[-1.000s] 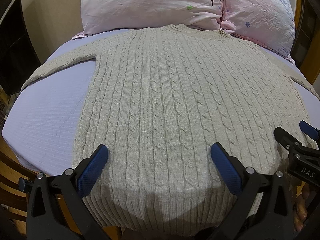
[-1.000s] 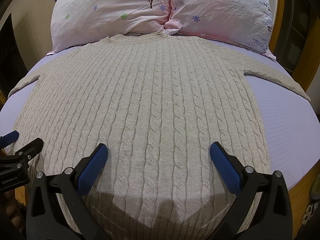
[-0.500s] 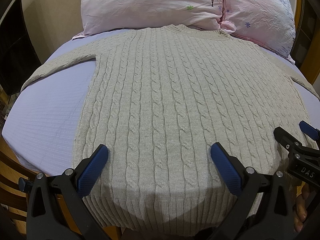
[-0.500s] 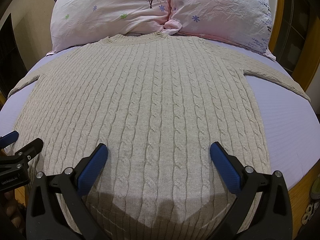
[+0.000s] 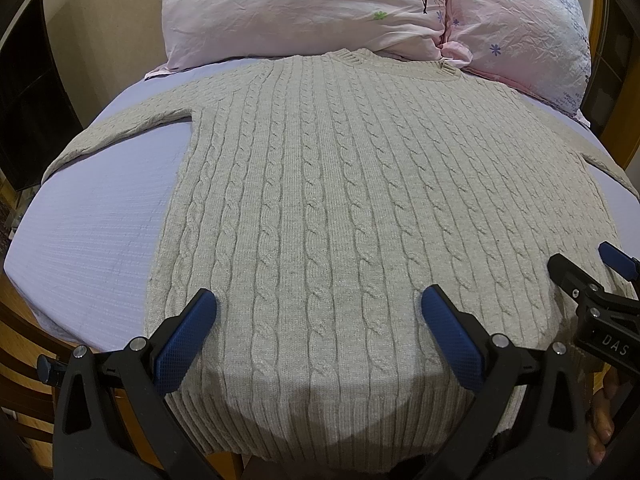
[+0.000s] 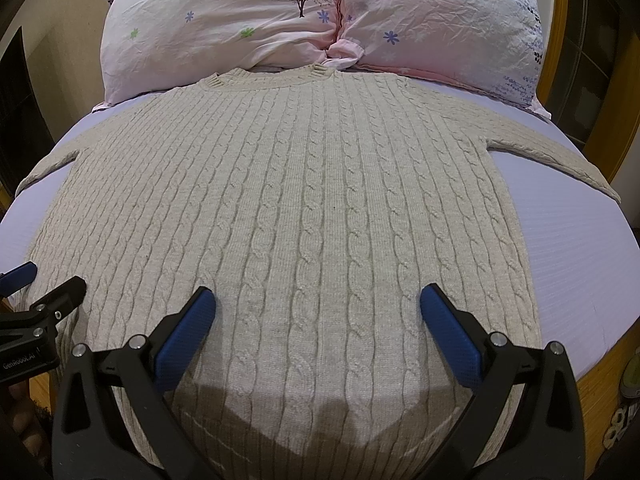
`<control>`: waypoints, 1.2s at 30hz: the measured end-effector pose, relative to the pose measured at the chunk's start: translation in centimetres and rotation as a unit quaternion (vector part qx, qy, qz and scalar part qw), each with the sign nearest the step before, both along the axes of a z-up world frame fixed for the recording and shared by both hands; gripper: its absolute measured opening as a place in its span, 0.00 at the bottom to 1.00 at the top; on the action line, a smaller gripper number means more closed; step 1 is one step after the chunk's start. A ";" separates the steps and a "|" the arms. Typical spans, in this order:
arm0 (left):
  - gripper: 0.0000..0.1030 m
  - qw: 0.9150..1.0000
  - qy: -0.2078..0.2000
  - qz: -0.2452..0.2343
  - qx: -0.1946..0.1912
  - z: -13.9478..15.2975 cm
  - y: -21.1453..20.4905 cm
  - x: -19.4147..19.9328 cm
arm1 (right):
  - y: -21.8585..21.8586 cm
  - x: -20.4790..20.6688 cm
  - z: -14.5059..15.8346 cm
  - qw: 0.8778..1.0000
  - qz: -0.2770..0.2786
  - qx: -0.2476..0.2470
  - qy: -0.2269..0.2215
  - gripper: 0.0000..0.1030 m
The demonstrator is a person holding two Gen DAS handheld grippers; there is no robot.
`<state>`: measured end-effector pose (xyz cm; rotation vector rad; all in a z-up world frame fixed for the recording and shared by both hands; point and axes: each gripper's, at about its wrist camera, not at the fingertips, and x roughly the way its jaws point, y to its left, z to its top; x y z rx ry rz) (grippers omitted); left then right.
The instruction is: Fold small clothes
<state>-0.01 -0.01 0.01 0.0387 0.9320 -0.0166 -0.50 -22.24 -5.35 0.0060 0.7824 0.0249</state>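
A beige cable-knit sweater (image 5: 340, 208) lies flat and face up on the bed, collar far, hem near, sleeves spread to both sides; it also shows in the right wrist view (image 6: 304, 216). My left gripper (image 5: 318, 312) is open and empty, hovering above the hem's left half. My right gripper (image 6: 316, 308) is open and empty above the hem's right half. Each gripper shows at the edge of the other's view: the right one (image 5: 592, 276) and the left one (image 6: 36, 292).
The lavender bed sheet (image 5: 92, 220) lies under the sweater. Two pink floral pillows (image 6: 240, 12) rest at the head, touching the collar. Wooden bed frame edges (image 6: 600, 368) flank the mattress. A dark cabinet (image 5: 24, 92) stands at the left.
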 end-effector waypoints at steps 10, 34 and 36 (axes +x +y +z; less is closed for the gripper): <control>0.99 1.000 0.000 0.000 0.000 0.0 0.0 0.0 | 0.0 0.0 0.0 1.000 0.000 0.000 0.000 0.98; 0.99 0.995 -0.059 -0.041 -0.069 1.4 1.5 0.0 | -20.1 3.9 6.0 0.969 -0.144 0.176 -0.098 0.90; 0.99 0.987 -0.101 -0.061 -0.111 2.4 2.4 0.2 | -27.6 6.2 6.0 0.947 -0.239 0.194 -0.091 0.70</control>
